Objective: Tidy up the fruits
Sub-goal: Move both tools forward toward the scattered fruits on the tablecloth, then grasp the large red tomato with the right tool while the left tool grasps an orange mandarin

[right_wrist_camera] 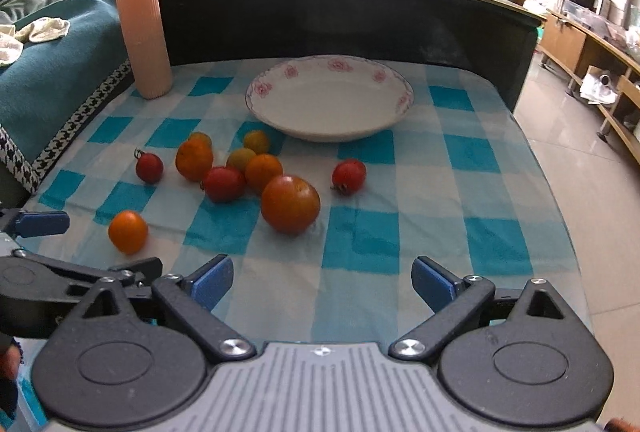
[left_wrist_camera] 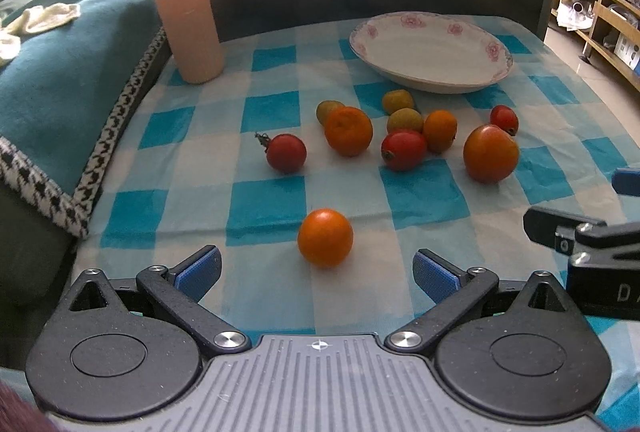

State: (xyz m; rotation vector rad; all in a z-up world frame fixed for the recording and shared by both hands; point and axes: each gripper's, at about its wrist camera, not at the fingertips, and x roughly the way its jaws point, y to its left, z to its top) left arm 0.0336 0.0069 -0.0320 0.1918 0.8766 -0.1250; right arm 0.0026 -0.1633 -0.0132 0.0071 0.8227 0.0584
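While the left wrist view looks straight down the left gripper (left_wrist_camera: 316,270), I see its jaws spread wide and empty, with a small orange fruit (left_wrist_camera: 325,237) lying on the checked cloth (left_wrist_camera: 264,200) just ahead, between the blue pads (left_wrist_camera: 199,272). I judge this one the first pick: I would ease forward until the pads flank its widest part, then close gently so it neither rolls off nor bruises. The rest of the fruits sit further on, short of the empty floral plate (left_wrist_camera: 496,50). At the right edge the other tool shows the letter "D", with the rest cut off.

In the right wrist view, the right gripper (right_wrist_camera: 322,282) is likewise wide open over bare cloth, holding nothing. The big orange-red fruit (right_wrist_camera: 290,204) lies nearest it, the plate (right_wrist_camera: 260,88) beyond, and a ribbed pink cylinder (right_wrist_camera: 142,36) stands at the bench's far left. No writing is readable here.
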